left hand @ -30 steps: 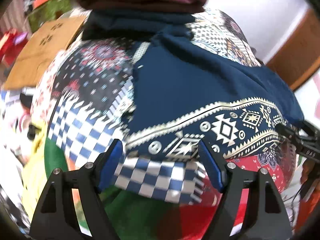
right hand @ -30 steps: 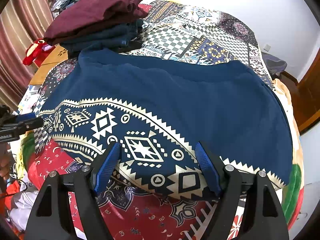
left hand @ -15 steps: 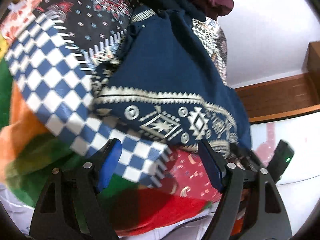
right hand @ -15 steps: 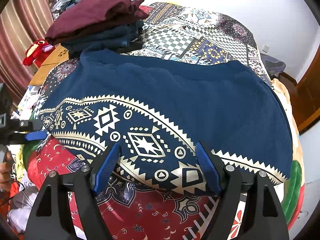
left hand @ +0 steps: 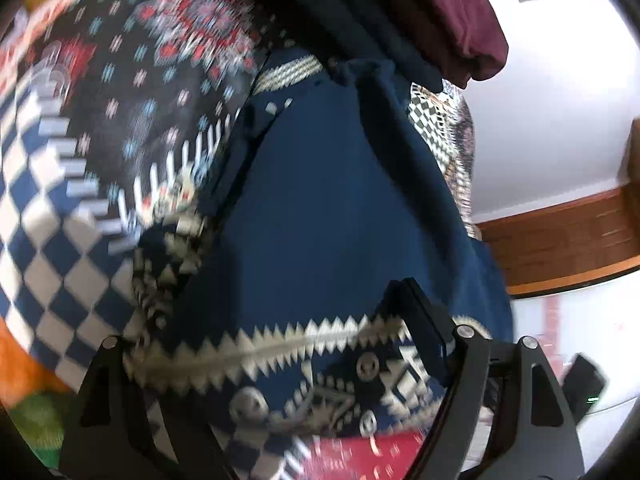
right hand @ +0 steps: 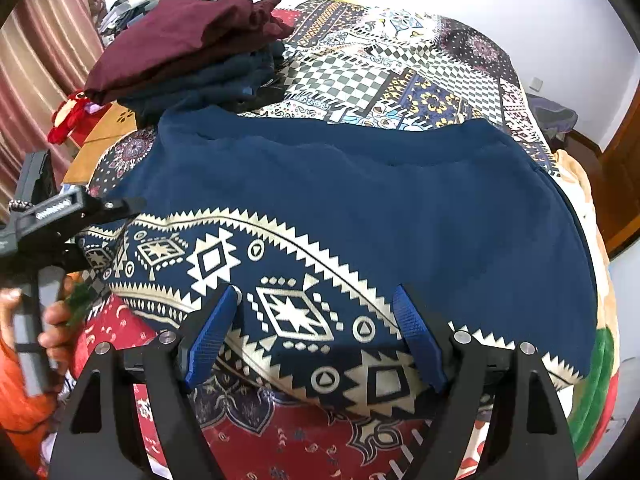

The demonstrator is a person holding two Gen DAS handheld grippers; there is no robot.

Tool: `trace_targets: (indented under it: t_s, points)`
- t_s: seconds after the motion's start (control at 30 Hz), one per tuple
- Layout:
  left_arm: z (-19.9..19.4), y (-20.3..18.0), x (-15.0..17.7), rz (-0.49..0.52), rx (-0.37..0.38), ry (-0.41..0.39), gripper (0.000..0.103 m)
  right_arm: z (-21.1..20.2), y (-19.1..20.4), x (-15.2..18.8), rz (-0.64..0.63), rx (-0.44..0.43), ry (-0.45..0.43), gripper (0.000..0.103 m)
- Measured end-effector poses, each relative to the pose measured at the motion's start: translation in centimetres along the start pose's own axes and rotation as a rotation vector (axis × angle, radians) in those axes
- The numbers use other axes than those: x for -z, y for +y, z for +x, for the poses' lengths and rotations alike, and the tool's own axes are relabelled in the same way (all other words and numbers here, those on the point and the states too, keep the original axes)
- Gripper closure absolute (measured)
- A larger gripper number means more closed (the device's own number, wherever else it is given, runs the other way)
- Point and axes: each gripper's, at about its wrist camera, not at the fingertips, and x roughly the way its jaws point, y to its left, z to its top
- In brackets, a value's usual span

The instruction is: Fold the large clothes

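Observation:
A large navy garment (right hand: 360, 208) with a cream geometric border lies spread on the patchwork bedspread (right hand: 400, 80). It also shows in the left wrist view (left hand: 320, 220). My right gripper (right hand: 316, 336) is open, its blue pads (right hand: 210, 336) over the patterned hem near the front edge. My left gripper (left hand: 276, 344) is open with the patterned hem lying between its fingers; its left pad is hidden under cloth. In the right wrist view the left gripper (right hand: 120, 206) sits at the garment's left corner.
A stack of folded maroon and navy clothes (right hand: 188, 52) sits at the bed's far left, also in the left wrist view (left hand: 420, 8). A wooden surface (right hand: 108, 136) and a red toy (right hand: 68, 116) lie left of the bed. A wooden door (right hand: 624, 184) stands at the right.
My left gripper has moved forward onto the garment's left hem, which now lies between its fingers. My right gripper has shifted slightly forward over the hem and stays open.

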Motion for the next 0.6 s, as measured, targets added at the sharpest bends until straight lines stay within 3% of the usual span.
trace_targets:
  t_s: [0.1,0.13,0.17,0.43,0.5,0.6]
  points:
    - [0.3,-1.3,-0.3,0.066,-0.083,-0.028,0.046,-0.2,0.0,-0.9,0.014,-0.005,0.000,0.025]
    - [0.2,-1.8,-0.5,0.082,-0.109,-0.046,0.060,-0.4,0.1,-1.3,0.017,-0.003,-0.006,0.025]
    - [-0.2,-2.1,-0.7,0.100,-0.119,-0.067,0.082,-0.7,0.2,-1.7,0.018,0.000,-0.014,0.025]
    - [-5.8,-4.0,-0.5,0.112,-0.007,-0.191,0.086,-2.2,2.6,-4.4,-0.042,0.036,-0.085,0.025]
    - [-8.1,-4.2,0.2,0.151,-0.009,-0.249,0.086,-1.4,3.5,-4.7,-0.056,0.027,-0.075,0.025]
    - [-11.4,-5.1,1.0,0.200,-0.024,-0.341,0.096,0.6,5.3,-4.5,-0.073,-0.020,-0.022,0.025]
